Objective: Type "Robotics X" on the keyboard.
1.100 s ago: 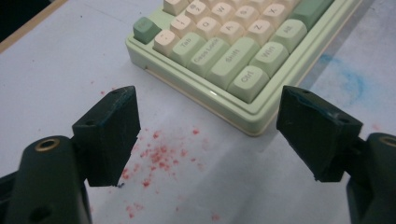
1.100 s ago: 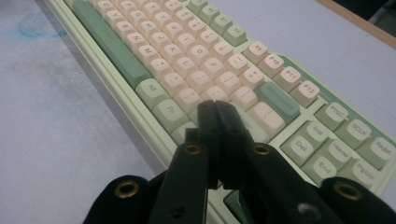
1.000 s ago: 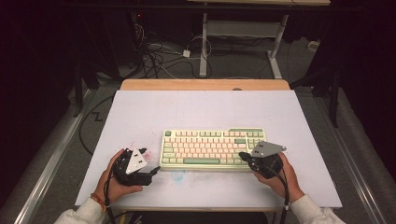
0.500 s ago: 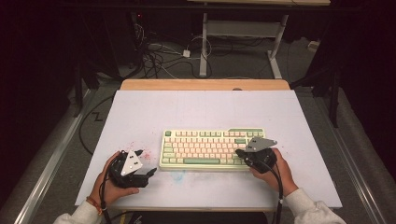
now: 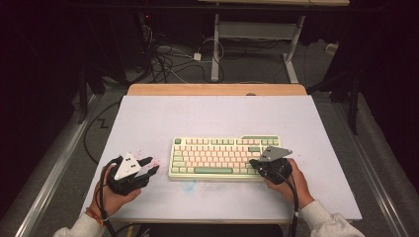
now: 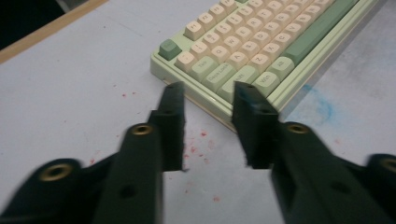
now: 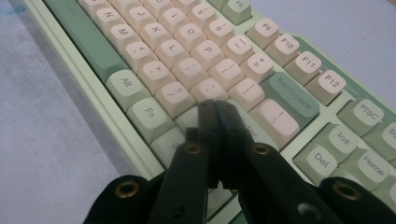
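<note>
You work a mint-and-cream keyboard (image 5: 225, 158) that lies square at the centre of the white table (image 5: 207, 113), its long edge facing you. Your right gripper (image 5: 255, 163) sits at the keyboard's 4 o'clock corner, jaws pressed together with nothing between them, and in the right gripper view the joined tips (image 7: 215, 119) hang low over the keys near Enter, just below the Backspace key (image 7: 293, 96); contact with a key cannot be confirmed from this angle. That hand has shifted a touch toward 7 o'clock since a second ago but remains over the same cluster of keys.

The change is on the other side. Your left gripper (image 5: 149, 165) has just been closing its jaws: wide apart a moment ago, they now stand partly open with a clear gap and nothing between them. In the left gripper view the jaws frame bare table, flecked with red specks (image 6: 198, 144), and point toward the keyboard's near left corner at 1 o'clock, close to it but apart. The hand has also lifted slightly and eased back from the keyboard's left edge.

Judged from this, the narrowing reads as preparation to poke keys with a slimmer tip, matching the right gripper's pressed-shut form, so typing looks like the step in hand.
</note>
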Demonstrator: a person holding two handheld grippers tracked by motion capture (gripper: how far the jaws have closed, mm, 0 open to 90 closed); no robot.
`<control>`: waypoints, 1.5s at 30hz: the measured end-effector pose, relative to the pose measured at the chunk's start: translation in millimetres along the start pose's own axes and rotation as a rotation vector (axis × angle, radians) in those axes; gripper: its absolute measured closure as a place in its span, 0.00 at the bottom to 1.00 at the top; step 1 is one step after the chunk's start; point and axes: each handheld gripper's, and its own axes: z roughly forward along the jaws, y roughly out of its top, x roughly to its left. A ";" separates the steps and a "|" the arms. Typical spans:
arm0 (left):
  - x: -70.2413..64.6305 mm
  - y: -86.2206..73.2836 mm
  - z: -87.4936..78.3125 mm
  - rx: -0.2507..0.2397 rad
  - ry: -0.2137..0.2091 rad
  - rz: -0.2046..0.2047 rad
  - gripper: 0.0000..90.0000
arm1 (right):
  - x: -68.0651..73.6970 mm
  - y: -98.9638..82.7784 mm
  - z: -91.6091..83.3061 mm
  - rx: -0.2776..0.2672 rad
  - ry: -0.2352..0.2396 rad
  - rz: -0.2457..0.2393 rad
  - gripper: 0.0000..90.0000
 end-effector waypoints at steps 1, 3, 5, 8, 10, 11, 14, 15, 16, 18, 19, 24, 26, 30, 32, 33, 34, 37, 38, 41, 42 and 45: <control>0.9 1.1 0.5 0.009 -0.007 -0.002 0.80 | 0.0 -0.1 0.0 -0.001 -0.001 -0.002 1.00; 1.4 3.7 2.1 0.028 -0.014 0.005 0.89 | 0.2 0.0 0.1 -0.001 -0.002 -0.003 1.00; 0.9 7.0 4.5 0.046 -0.030 0.021 0.94 | 0.7 -0.1 0.0 0.000 -0.007 -0.003 1.00; -0.8 12.3 9.0 0.066 -0.059 0.036 0.97 | 0.6 -0.7 0.1 -0.003 -0.007 0.002 1.00; -2.5 14.6 11.8 0.074 -0.058 0.040 0.97 | 0.9 -0.5 0.2 -0.002 -0.011 0.001 1.00; -2.9 15.1 12.9 0.077 -0.060 0.036 0.97 | 1.7 -0.4 0.1 0.000 -0.014 0.001 1.00; -4.9 16.7 15.8 0.085 -0.069 0.032 0.97 | 2.3 -0.7 0.5 -0.003 -0.018 -0.002 1.00; -5.3 17.7 16.6 0.085 -0.071 0.029 0.97 | 2.2 -0.7 0.4 -0.003 -0.018 0.000 1.00; -5.7 18.9 17.3 0.086 -0.076 0.029 0.97 | 2.2 -1.0 0.5 -0.005 -0.018 0.003 1.00; -7.2 21.8 19.6 0.088 -0.079 0.032 0.97 | 2.8 -0.8 0.5 -0.004 -0.021 -0.004 1.00; -8.1 23.4 21.0 0.090 -0.084 0.034 0.97 | 2.8 -0.6 0.5 -0.003 -0.022 -0.007 1.00; -13.3 34.2 34.2 0.115 -0.116 0.056 0.97 | 2.1 -0.3 0.5 0.001 -0.018 -0.006 1.00; -15.4 38.8 40.0 0.121 -0.123 0.071 0.97 | 2.1 -0.6 0.6 -0.001 -0.017 -0.001 1.00; -19.8 47.8 50.2 0.119 -0.132 0.092 0.97 | 2.3 -0.6 0.6 -0.002 -0.019 -0.002 1.00; -22.3 52.1 55.0 0.119 -0.135 0.105 0.97 | 2.2 -0.8 0.5 -0.001 -0.018 0.002 1.00; -23.3 54.0 57.4 0.120 -0.137 0.111 0.97 | 2.2 -0.9 0.5 -0.002 -0.018 0.002 1.00; -24.4 55.6 59.6 0.123 -0.140 0.114 0.97 | 2.2 -1.0 0.6 -0.003 -0.018 0.003 1.00; -26.2 59.5 64.9 0.128 -0.145 0.122 0.97 | 2.2 -1.1 0.5 -0.003 -0.018 0.003 1.00; -26.3 60.4 66.7 0.128 -0.149 0.121 0.97 | 2.0 -1.1 0.5 -0.003 -0.018 0.002 1.00; -27.5 62.6 72.6 0.143 -0.158 0.127 0.97 | 1.9 -1.2 0.5 -0.004 -0.017 0.007 1.00; -28.1 63.1 74.7 0.147 -0.158 0.130 0.97 | 2.0 -1.2 0.6 -0.004 -0.018 0.006 1.00; -29.9 65.4 80.7 0.163 -0.172 0.137 0.97 | 2.0 -1.2 0.5 -0.003 -0.017 0.008 1.00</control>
